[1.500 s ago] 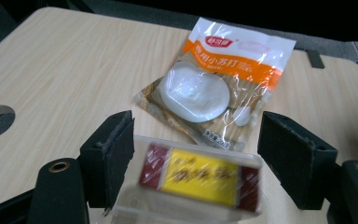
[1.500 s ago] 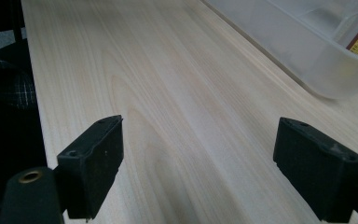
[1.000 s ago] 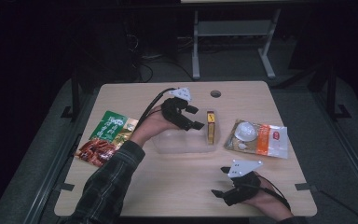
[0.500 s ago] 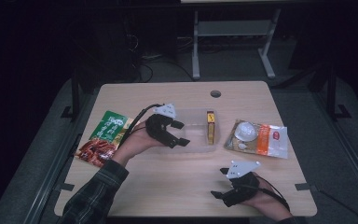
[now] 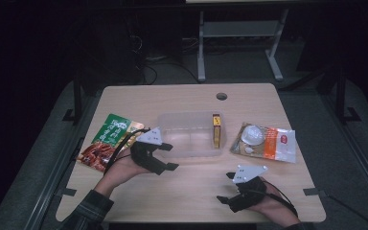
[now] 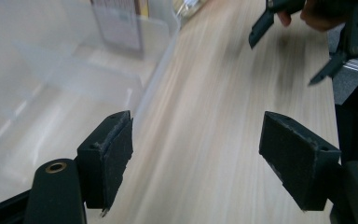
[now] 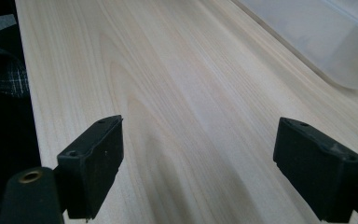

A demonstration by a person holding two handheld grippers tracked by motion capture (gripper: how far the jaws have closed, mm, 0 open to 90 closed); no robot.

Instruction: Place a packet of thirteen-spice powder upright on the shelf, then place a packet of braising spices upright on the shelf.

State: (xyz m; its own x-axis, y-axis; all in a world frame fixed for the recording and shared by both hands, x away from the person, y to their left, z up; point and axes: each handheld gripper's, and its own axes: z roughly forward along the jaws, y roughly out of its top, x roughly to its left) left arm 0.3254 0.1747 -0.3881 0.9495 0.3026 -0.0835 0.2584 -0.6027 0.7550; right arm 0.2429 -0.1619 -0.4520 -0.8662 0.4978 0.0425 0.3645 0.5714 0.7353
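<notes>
Counter (image 5: 191, 191) looks the same as a second ago, and the clear plastic bin (image 5: 190, 135) sits mid-table with the yellow box (image 5: 216, 131) standing at its right end. Big change: the left tongs (image 5: 170, 155) were up over the bin by that box, and now they've pulled back to the bin's near-left corner, next to the green snack bag (image 5: 106, 140), jaws spread with nothing between them. Right tongs (image 5: 226, 187) haven't budged near the front edge, released too.
</notes>
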